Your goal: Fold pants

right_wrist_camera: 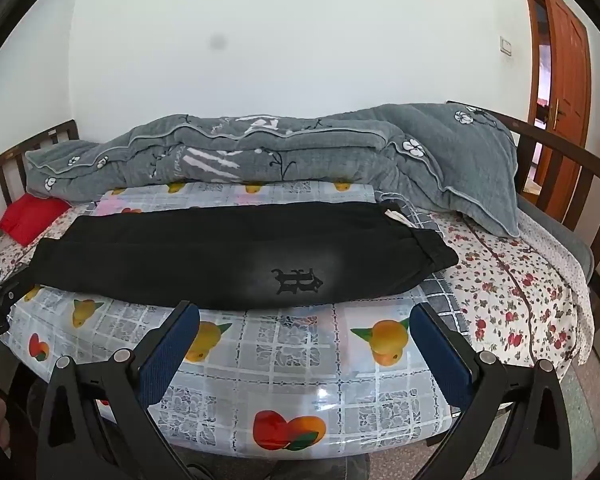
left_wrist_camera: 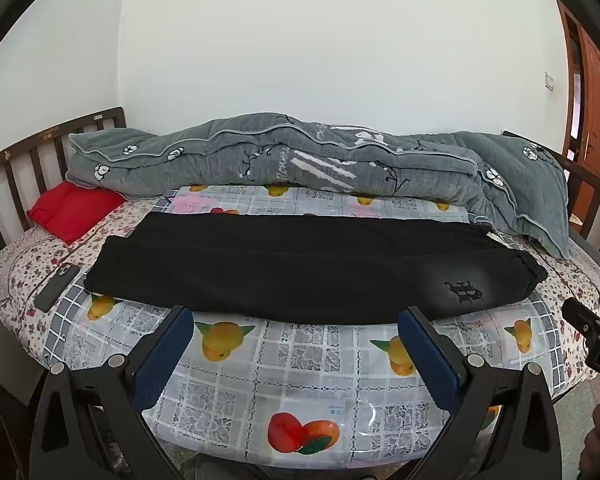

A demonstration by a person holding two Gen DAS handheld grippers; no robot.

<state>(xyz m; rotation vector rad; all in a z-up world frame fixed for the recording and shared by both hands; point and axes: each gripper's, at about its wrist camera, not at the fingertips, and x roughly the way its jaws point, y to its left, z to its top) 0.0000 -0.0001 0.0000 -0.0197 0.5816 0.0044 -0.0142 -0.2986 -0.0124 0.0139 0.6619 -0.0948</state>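
Black pants (left_wrist_camera: 300,268) lie flat across the bed, folded lengthwise with one leg over the other, waistband to the right and cuffs to the left. A dark logo (left_wrist_camera: 464,291) sits near the waistband. The pants also show in the right wrist view (right_wrist_camera: 228,256). My left gripper (left_wrist_camera: 296,320) is open and empty, held just short of the pants' near edge. My right gripper (right_wrist_camera: 304,316) is open and empty, in front of the logo (right_wrist_camera: 296,280) end. The right gripper's tip (left_wrist_camera: 592,320) shows at the left wrist view's right edge.
A fruit-print plastic sheet (left_wrist_camera: 300,380) covers the floral mattress (right_wrist_camera: 512,304). A rolled grey quilt (left_wrist_camera: 300,160) lies along the far side. A red pillow (left_wrist_camera: 74,210) and a phone (left_wrist_camera: 58,286) are at the left. Wooden bed rails (right_wrist_camera: 560,168) stand at both ends; a door (right_wrist_camera: 564,52) is right.
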